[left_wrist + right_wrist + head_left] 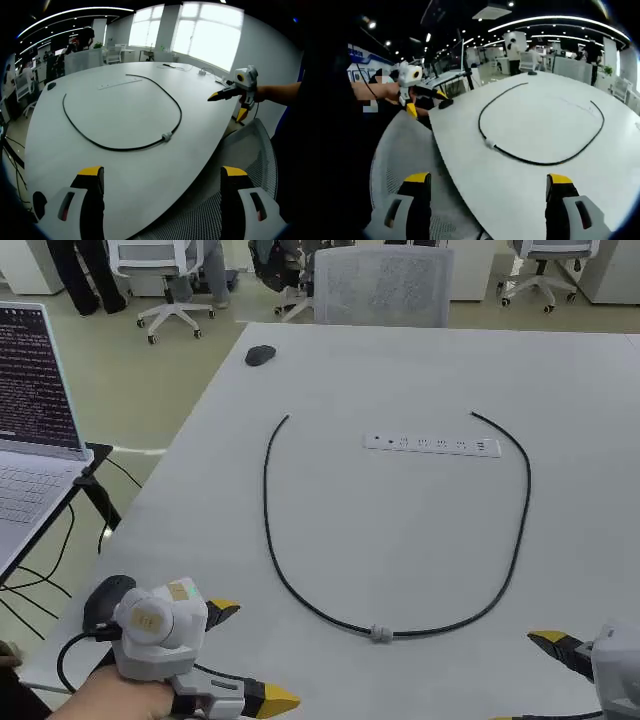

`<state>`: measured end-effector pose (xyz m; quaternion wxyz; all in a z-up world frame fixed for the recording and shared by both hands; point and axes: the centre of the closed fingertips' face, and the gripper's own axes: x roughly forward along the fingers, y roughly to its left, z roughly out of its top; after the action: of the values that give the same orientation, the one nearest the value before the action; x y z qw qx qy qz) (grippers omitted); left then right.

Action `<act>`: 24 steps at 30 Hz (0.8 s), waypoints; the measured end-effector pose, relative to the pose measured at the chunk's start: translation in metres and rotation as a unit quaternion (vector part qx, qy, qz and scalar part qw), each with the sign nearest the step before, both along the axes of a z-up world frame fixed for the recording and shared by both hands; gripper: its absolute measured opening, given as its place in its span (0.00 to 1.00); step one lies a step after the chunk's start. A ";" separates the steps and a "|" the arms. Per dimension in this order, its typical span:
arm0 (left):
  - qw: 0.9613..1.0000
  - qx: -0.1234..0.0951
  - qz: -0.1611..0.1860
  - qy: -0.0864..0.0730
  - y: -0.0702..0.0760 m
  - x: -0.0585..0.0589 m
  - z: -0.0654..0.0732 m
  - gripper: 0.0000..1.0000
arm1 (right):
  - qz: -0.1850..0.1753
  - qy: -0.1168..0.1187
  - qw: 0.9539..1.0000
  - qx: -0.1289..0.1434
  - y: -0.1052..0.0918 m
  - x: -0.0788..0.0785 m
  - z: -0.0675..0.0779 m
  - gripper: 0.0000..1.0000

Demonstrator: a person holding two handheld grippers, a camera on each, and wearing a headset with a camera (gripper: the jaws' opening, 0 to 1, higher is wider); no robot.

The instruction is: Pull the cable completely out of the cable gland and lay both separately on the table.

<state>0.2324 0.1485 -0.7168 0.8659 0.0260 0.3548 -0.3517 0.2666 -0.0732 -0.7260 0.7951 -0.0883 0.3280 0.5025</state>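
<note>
One cable (268,500) lies in a U on the table (400,540), and one gland (381,633) sits threaded at its bend, nearest me. One power strip (432,444) lies between the cable's ends. My left gripper (162,172) and right gripper (489,178) hover at the near edge, fingers wide, holding nothing.

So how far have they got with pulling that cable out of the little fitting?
Nothing looks done yet: the cable gland sits threaded midway on the black cable, which lies in a U on the table. Nothing is in hand: the left gripper and right gripper hover at the near edge, jaws open. Gripping, pulling apart and laying down remain.
</note>
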 end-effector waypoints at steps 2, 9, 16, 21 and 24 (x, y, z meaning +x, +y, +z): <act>1.000 -0.004 0.000 0.002 -0.001 -0.001 -0.001 0.97 | 0.004 0.000 1.000 0.001 0.005 0.001 0.000 0.92; 1.000 -0.005 -0.005 0.002 -0.001 -0.001 -0.001 0.97 | 0.010 0.003 1.000 -0.001 0.010 0.006 -0.004 0.92; 1.000 -0.009 -0.003 -0.009 0.002 0.003 0.004 0.97 | 0.021 -0.001 1.000 -0.018 0.014 0.012 -0.008 0.90; 1.000 -0.009 -0.005 -0.003 -0.001 0.002 0.001 0.97 | 0.032 -0.008 0.999 -0.020 0.022 0.021 -0.005 0.89; 1.000 -0.008 -0.007 0.001 -0.004 0.003 -0.004 0.98 | 0.039 -0.009 0.999 -0.026 0.026 0.027 -0.010 0.89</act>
<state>0.2351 0.1445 -0.7207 0.8632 0.0206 0.3529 -0.3605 0.2933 -0.0468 -0.7356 0.7751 -0.1266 0.3300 0.5237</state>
